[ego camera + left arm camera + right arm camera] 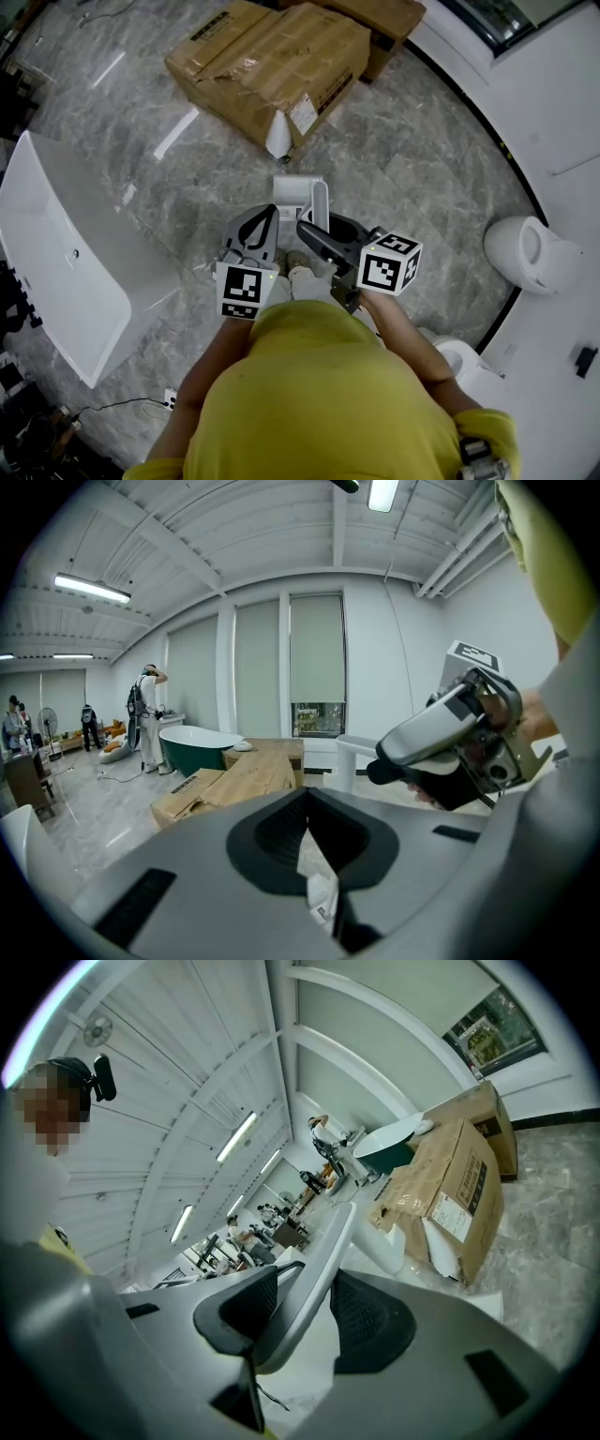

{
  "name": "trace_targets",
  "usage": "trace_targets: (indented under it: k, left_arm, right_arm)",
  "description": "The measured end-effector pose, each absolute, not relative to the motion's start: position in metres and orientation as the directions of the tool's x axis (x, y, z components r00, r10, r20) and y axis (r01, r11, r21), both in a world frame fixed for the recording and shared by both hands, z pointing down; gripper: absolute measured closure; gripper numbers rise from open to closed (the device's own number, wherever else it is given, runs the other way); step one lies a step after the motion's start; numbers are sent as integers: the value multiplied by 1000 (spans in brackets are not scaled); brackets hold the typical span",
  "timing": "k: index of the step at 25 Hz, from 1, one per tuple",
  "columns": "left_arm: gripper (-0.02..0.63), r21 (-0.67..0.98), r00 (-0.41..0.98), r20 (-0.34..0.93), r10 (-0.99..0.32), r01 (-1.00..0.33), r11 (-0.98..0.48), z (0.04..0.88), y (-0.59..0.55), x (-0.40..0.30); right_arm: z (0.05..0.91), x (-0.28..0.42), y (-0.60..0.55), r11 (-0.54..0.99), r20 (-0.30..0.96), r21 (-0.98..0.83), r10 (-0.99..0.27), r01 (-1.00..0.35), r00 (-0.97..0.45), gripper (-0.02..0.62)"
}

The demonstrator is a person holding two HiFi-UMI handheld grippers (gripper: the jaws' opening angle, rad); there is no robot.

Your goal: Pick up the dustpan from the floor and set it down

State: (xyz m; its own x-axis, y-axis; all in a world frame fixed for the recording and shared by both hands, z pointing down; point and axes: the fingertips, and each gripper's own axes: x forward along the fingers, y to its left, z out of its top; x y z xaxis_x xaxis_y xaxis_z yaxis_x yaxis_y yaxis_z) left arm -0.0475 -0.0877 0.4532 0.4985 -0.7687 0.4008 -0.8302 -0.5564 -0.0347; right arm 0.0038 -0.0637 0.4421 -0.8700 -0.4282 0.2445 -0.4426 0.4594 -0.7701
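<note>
One dustpan point(328, 1241) handle (white) clamped in R claw point(307, 1283).

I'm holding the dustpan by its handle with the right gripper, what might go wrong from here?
1. The right gripper holds the dustpan only by its thin handle, so the pan could swing or slip out.
2. The left gripper is shut and empty, close beside it, and might knock the pan.
3. The cardboard boxes lie on the floor just ahead, so setting the pan down further forward could hit them.
</note>
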Motion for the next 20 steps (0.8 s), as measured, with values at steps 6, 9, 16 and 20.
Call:
trace_targets:
  k: [6,9,16,20]
  left_arm:
    - [606,-36,499,401,-768,-830,-557,454,-85,-46]
    - [606,-34,497,403,-768,-831,-555,455,-82,-47]
    - [606,-20,497,415,-762,-832,-554,460,-77,-50]
    - [606,-13,496,425,-757,-833,-553,465,-80,-55]
  right_arm:
    - [450,5,-59,452,260,-771,-420,-449,-869,420]
    - [452,3,-56,450,264,-772,-415,-449,-870,419]
    - [466,2,-53,447,292,-763,-408,-468,-865,420]
    - [481,1,-60,442,304,-758,-411,-480,-859,420]
